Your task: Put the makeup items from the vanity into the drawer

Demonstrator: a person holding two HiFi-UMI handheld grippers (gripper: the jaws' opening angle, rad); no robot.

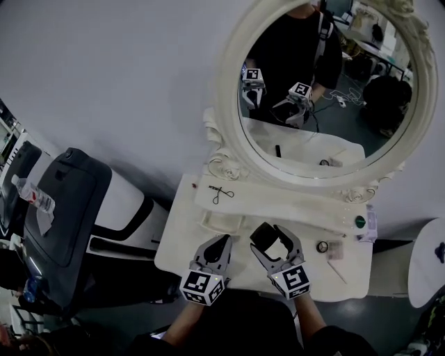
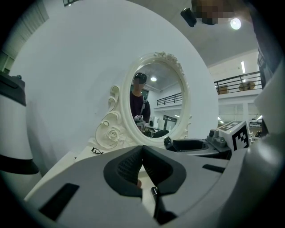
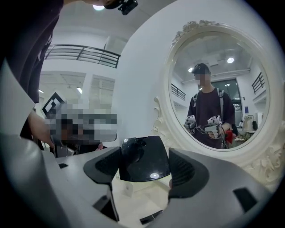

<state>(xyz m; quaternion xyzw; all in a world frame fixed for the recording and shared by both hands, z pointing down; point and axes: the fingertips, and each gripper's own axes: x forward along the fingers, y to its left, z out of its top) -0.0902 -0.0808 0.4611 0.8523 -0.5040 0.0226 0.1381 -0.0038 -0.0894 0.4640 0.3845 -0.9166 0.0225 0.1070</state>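
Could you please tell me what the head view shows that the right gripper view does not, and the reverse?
Only the head view shows the black scissor-handled tool on the vanity's shelf, the small green round item, the black padded chair and the clear plastic bottle. Only the right gripper view shows the black balcony railing and a ceiling light. Both show the oval mirror's cream carved frame and the right tongs closed on the glossy black square compact.

Your wall is plain white; a dark chair stands left of you (grey floor beneath); ceiling lamp lit.
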